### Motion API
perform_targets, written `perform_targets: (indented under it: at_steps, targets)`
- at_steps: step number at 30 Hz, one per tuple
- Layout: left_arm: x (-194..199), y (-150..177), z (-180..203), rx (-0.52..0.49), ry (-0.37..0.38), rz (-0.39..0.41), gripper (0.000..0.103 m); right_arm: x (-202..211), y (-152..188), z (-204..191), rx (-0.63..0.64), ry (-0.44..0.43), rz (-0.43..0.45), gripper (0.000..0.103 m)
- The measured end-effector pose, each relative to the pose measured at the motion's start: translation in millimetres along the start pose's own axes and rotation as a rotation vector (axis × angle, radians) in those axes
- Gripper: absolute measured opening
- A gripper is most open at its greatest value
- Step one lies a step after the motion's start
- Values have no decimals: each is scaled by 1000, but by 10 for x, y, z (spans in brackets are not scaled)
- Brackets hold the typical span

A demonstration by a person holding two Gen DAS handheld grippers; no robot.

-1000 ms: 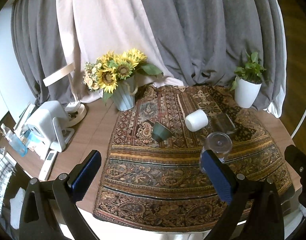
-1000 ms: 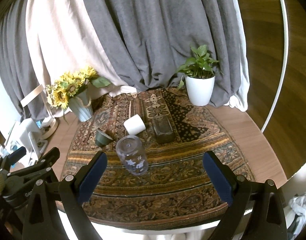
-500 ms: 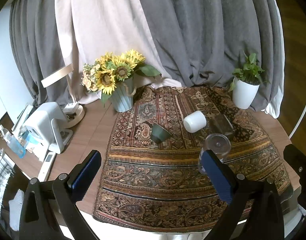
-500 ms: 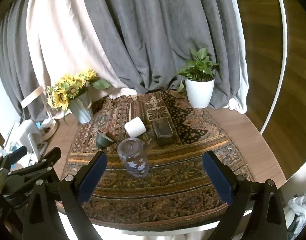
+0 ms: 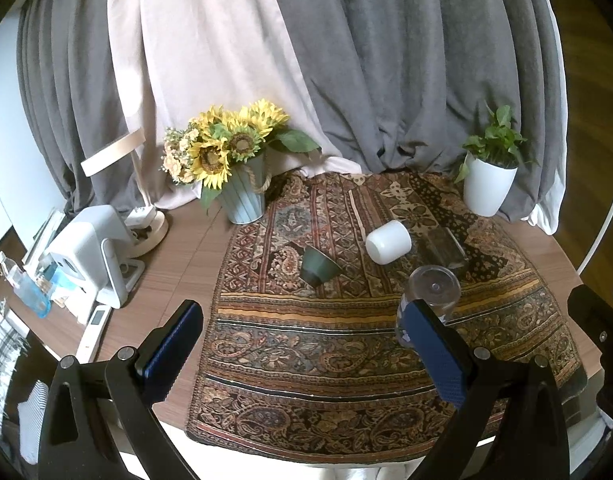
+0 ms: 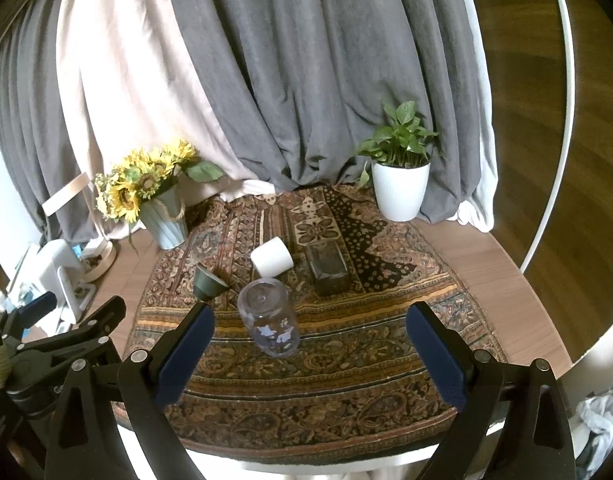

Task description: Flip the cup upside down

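Note:
Four cups lie on a patterned cloth (image 6: 346, 364). A clear glass cup (image 6: 271, 320) with a blue print stands upside down at the front; it also shows in the left wrist view (image 5: 430, 296). A white cup (image 6: 271, 261) (image 5: 388, 241) lies on its side. A dark green cup (image 6: 208, 281) (image 5: 319, 267) lies tilted on its side. A dark glass tumbler (image 6: 327, 266) (image 5: 442, 245) lies on its side. My left gripper (image 5: 306, 356) and right gripper (image 6: 310, 360) are open and empty, held back above the front edge.
A sunflower vase (image 5: 242, 192) stands at the back left, a potted plant in a white pot (image 6: 399, 192) at the back right. White devices (image 5: 90, 252), a remote (image 5: 93, 332) and a bottle (image 5: 26, 292) lie on the wooden table (image 6: 486, 264) at the left. Curtains hang behind.
Both grippers have drawn slightly back and up from the table; the cups look a little farther away. Nothing on the cloth has moved.

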State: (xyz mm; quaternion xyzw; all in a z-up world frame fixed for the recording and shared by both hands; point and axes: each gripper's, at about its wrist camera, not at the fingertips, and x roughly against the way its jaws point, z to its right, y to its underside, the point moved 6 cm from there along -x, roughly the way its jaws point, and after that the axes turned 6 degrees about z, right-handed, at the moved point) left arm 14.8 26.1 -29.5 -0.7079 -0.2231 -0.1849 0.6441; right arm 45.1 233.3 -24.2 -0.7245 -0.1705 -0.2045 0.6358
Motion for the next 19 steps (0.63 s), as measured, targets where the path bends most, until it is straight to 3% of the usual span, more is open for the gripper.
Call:
perform_targets:
  at_steps: [19]
  targets:
    - [17,-16,10,-4,8,16,103,36,-34,-21,1,3,6,97]
